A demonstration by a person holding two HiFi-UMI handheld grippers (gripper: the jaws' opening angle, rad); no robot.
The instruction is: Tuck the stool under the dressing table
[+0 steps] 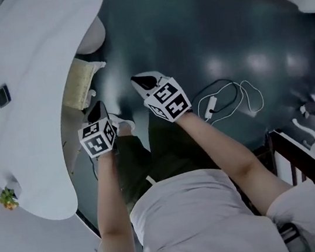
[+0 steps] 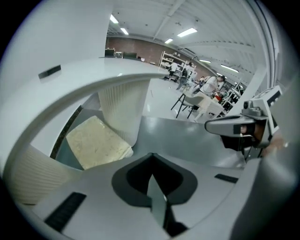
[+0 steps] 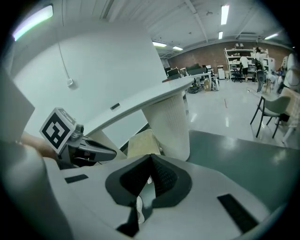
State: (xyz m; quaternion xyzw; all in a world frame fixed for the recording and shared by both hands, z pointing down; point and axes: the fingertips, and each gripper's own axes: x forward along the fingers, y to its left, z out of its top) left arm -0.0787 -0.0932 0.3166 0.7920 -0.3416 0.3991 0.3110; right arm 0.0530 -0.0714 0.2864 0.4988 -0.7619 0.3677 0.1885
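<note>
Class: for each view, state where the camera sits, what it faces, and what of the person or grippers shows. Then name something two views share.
Head view: on the person's head, facing steeply down at the dressing table and stool; forearms, left gripper and right gripper show.
Left gripper view: on the left gripper, facing the stool past shut jaws; right gripper at right.
Right gripper view: on the right gripper, facing the stool; left gripper at left.
Gripper views share: stool, ribbed leg.

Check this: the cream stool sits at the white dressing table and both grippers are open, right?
Not quite: both grippers are shut. The left gripper view shows the left gripper with jaws together, and the right gripper view shows the same for the right gripper. The cream stool does sit at the white dressing table.
</note>
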